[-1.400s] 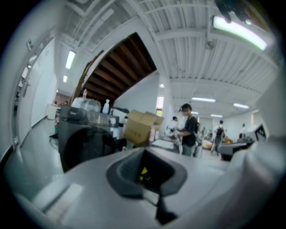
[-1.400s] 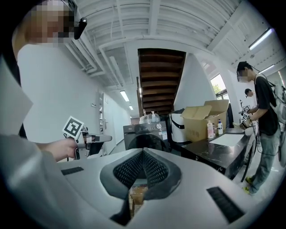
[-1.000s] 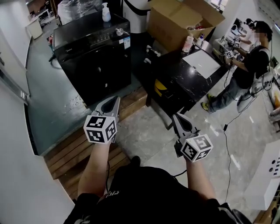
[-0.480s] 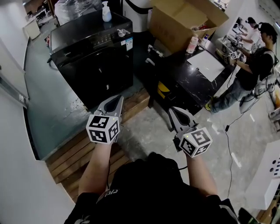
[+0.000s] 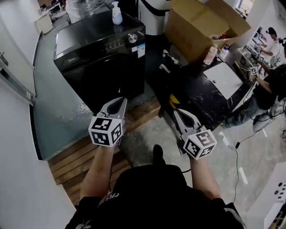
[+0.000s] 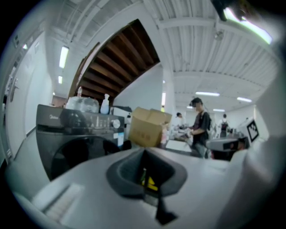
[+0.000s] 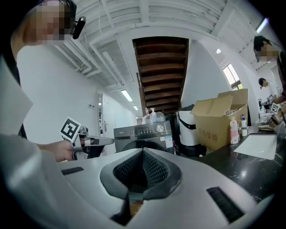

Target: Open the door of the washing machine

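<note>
A black front-loading washing machine [image 5: 105, 53] stands ahead on a dark floor, its front door [image 5: 114, 80] closed. In the left gripper view its round dark door [image 6: 73, 156] shows at left. The right gripper view shows the machine [image 7: 144, 134] straight ahead. My left gripper [image 5: 118, 103] is shut and empty, a short way in front of the machine's lower front. My right gripper [image 5: 178, 114] is also shut and empty, off to the right over the pale floor. The left gripper [image 7: 105, 141] also shows at the left of the right gripper view.
A wooden plank platform [image 5: 85, 154] lies under the left gripper. A black marble table [image 5: 201, 96] and an open cardboard box [image 5: 203, 27] stand to the right of the machine. A pump bottle [image 5: 117, 13] sits on the machine. A person [image 5: 268, 89] works at far right.
Both grippers have moved forward toward the washing machine, which now looks nearer and larger. Their jaws stayed shut.
</note>
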The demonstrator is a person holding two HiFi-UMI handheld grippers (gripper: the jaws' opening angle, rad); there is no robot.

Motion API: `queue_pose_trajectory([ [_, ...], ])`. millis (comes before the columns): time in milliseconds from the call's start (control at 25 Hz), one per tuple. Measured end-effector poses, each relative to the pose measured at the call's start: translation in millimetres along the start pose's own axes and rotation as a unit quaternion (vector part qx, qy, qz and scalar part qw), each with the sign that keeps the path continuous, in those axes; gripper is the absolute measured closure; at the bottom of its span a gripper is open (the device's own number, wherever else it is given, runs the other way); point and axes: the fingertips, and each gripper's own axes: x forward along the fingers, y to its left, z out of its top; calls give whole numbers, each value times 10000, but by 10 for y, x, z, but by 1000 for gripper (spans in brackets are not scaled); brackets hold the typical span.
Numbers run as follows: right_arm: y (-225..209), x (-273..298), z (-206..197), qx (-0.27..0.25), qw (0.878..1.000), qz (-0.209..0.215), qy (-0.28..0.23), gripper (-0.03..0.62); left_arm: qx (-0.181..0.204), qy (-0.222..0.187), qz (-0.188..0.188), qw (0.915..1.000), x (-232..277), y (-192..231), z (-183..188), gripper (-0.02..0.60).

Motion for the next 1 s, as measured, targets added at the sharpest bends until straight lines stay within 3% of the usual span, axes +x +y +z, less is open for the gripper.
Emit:
queue_pose_trajectory([
  [480, -901, 883, 123, 165, 9977, 618, 244, 599, -207, 261, 454, 9984, 975, 272, 146, 572],
  [1000, -1401, 1417, 60, 209, 9913, 1158, 593, 599, -340, 280, 757, 9962, 1586, 453, 248, 572],
])
